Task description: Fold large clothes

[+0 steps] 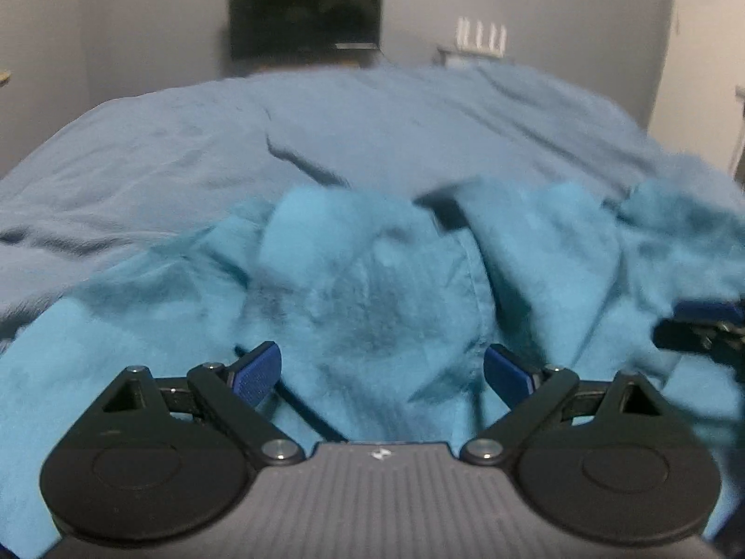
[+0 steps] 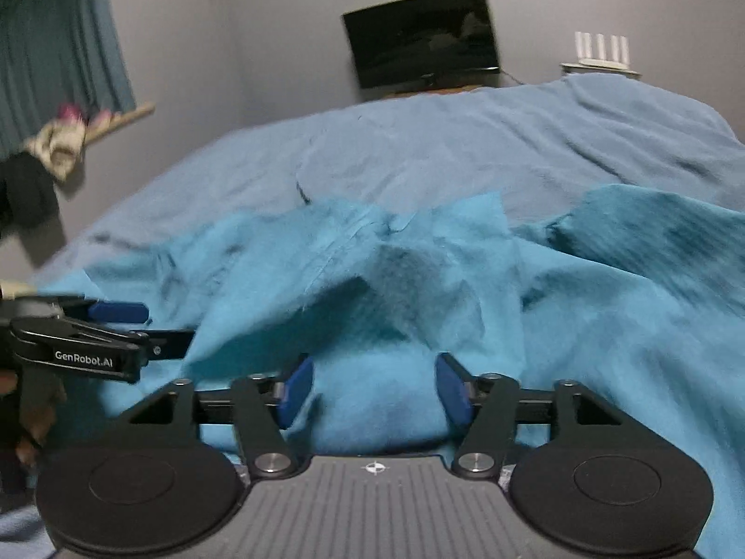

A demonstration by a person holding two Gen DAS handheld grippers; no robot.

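While the turquoise garment [image 1: 363, 289] lies crumpled, left gripper [image 1: 382, 372] and right gripper [image 2: 375, 389] gape wide, holding nothing.

Rumpled turquoise garment [image 1: 372, 289] blocks both claws' front; the blue bedspread [image 1: 326, 130] beyond lies open.

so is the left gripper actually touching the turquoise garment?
Cannot tell. In the left wrist view the left gripper has open jaws straddling a bunched ridge of the turquoise garment, but blur hides any contact or gap.

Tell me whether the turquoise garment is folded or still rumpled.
Rumpled. The garment lies bunched in loose humps and creases on the bed, with no flat fold; both grippers are open.
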